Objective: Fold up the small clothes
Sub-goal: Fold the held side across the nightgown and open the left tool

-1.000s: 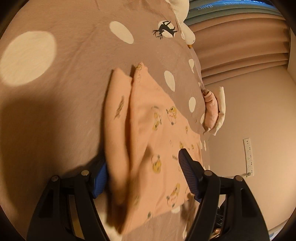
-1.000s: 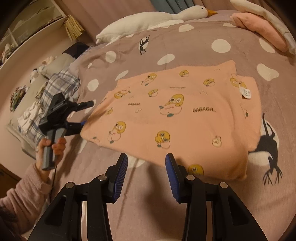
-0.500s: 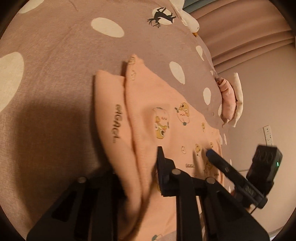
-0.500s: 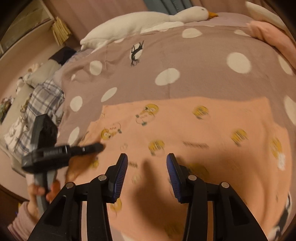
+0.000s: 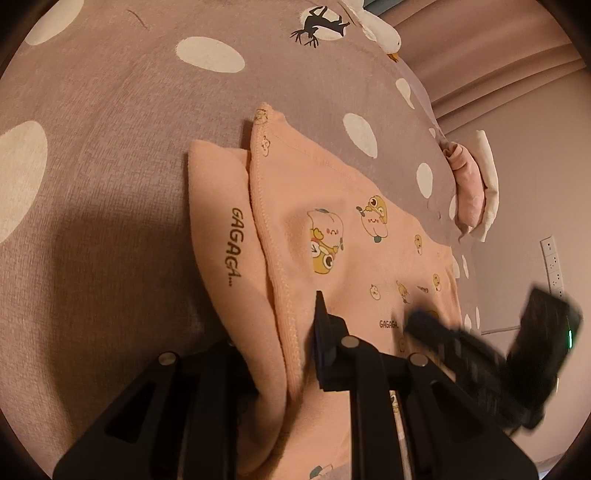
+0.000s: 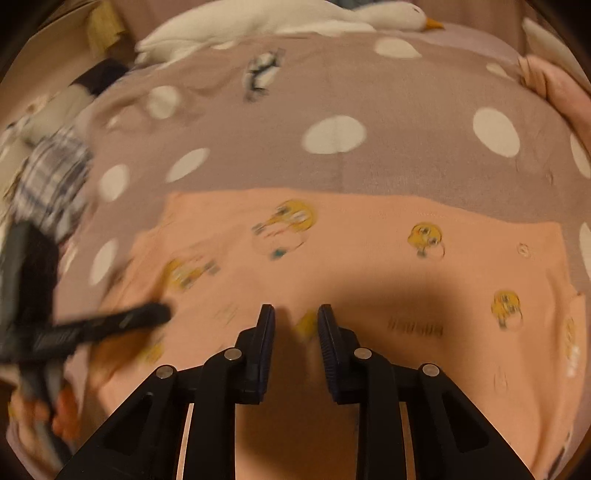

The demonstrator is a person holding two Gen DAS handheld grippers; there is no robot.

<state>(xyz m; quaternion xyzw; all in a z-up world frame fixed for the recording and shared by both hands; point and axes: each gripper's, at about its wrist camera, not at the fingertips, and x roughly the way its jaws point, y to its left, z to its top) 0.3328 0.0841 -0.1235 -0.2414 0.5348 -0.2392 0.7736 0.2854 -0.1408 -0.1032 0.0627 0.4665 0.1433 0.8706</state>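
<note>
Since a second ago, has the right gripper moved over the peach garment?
Yes. The right gripper has moved forward over the peach garment, toward the goose plush; its jaws have been closing, cloth between them.

A mauve, white-spotted bed cover carries a peach printed garment and a white goose plush.

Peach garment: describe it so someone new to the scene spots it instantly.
Start at the mauve bedspread with big white polka dots. Near its front edge lies the peach garment, flat and folded, with the left hand-held gripper shut on its hemmed edge. Unlike the plain pink folded pile further back, it carries yellow cartoon ducks and "GAGAGA" lettering.
</note>
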